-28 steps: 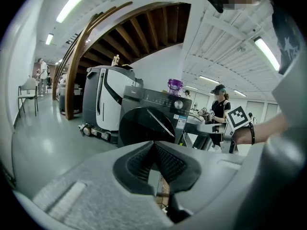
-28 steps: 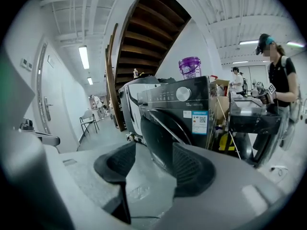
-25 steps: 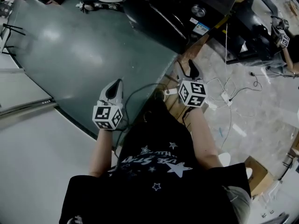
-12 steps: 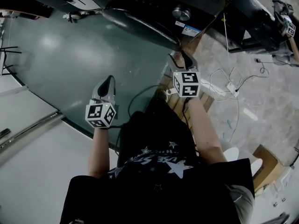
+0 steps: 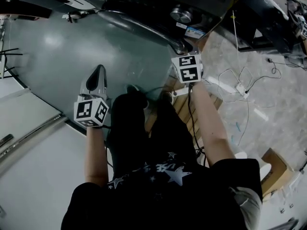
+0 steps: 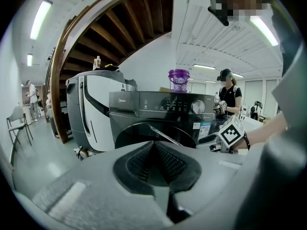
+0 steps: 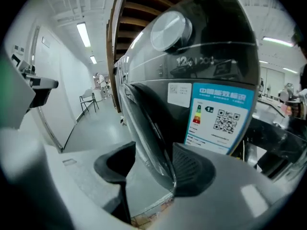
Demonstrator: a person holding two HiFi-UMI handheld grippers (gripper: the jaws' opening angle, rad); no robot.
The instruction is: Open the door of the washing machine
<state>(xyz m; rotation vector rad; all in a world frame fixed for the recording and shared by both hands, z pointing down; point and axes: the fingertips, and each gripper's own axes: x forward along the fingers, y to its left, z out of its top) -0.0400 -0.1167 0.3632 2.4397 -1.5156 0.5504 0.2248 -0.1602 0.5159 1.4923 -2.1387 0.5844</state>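
A dark front-loading washing machine (image 5: 192, 4) stands at the top of the head view, its round door (image 5: 139, 25) facing me. My right gripper (image 5: 183, 46) is at the door's right edge. In the right gripper view the door's rim (image 7: 151, 128) runs between the jaws of the right gripper (image 7: 153, 164), which stands open: the right pad lies against the rim and a gap shows at the left pad. My left gripper (image 5: 98, 71) hangs over the floor, apart from the machine. In its own view the left gripper (image 6: 154, 145) is shut on nothing and points at the door (image 6: 144, 133).
An energy label (image 7: 218, 119) and a round knob (image 7: 170, 30) sit on the machine's front. A purple bucket (image 6: 178, 80) stands on top. A white machine (image 6: 96, 109) is to its left. Cables (image 5: 240, 87) lie on the floor at right. A person (image 6: 229, 92) stands behind.
My right gripper has moved forward to the door's right edge, with the rim now between its jaws. My left gripper has drifted left and slightly forward. The machine looks closer.
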